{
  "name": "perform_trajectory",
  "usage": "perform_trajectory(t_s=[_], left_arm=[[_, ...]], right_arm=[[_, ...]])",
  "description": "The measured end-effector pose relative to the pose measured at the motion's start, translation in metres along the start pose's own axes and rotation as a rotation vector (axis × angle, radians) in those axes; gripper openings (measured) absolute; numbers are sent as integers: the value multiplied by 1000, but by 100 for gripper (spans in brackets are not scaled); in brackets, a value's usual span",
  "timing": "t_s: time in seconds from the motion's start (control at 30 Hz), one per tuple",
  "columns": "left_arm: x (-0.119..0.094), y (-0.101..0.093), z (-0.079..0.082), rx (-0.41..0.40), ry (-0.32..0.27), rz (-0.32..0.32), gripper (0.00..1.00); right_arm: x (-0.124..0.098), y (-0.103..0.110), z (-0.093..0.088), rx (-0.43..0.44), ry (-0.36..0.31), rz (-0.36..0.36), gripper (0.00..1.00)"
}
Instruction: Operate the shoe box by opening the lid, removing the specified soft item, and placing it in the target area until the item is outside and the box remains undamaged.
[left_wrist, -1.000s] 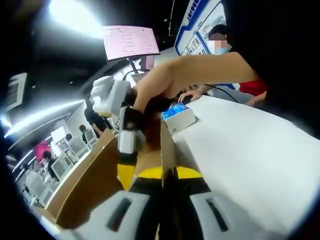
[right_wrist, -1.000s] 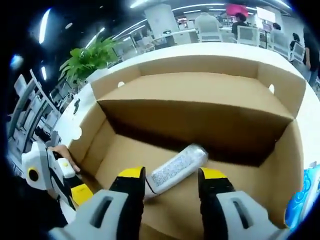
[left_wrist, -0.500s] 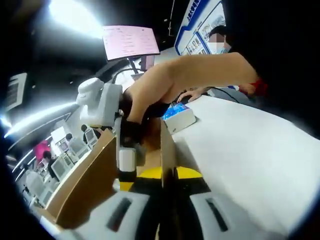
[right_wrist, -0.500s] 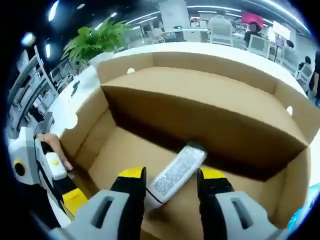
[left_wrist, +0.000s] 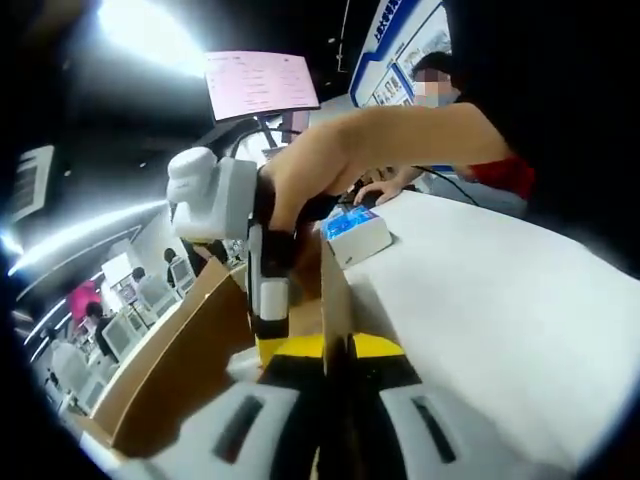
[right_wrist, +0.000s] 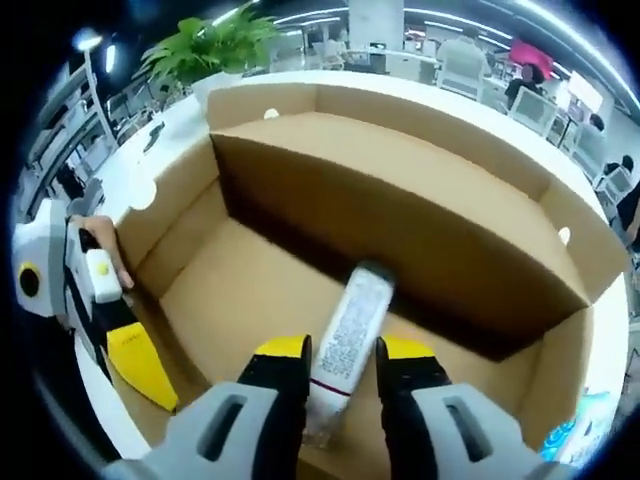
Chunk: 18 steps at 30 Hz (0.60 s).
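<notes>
Inside the open brown cardboard shoe box (right_wrist: 330, 250) on the white table (left_wrist: 500, 300), the right gripper (right_wrist: 343, 362) is clasping a white printed tube (right_wrist: 347, 345), while the left gripper (left_wrist: 338, 352) is pinching the box wall, with office desks beyond.

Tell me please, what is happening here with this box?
A person works on an open cardboard shoe box on a white table, with a hand-held gripper in each hand. The left hand-held gripper is clamped on the box's side wall, holding it steady. The right hand-held gripper reaches down into the box, and its jaws sit on either side of a white soft tube with printed text, lying on the box floor. The jaws look closed on the tube, which is not yet out.
</notes>
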<state>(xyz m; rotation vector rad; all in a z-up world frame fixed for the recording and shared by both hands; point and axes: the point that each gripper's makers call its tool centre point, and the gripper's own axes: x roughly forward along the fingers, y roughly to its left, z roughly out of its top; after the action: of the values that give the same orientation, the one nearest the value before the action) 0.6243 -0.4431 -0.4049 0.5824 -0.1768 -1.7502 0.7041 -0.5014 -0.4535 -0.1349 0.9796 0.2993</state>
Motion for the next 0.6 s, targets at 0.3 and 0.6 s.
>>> perform_trajectory(t_s=[0.3, 0.6], left_arm=[[0, 0, 0, 1, 0, 0, 6], [0, -1, 0, 0, 0, 0, 6]], right_arm=[[-8, -18, -11, -2, 15, -43, 22], [-5, -17, -7, 1, -19, -39, 33]])
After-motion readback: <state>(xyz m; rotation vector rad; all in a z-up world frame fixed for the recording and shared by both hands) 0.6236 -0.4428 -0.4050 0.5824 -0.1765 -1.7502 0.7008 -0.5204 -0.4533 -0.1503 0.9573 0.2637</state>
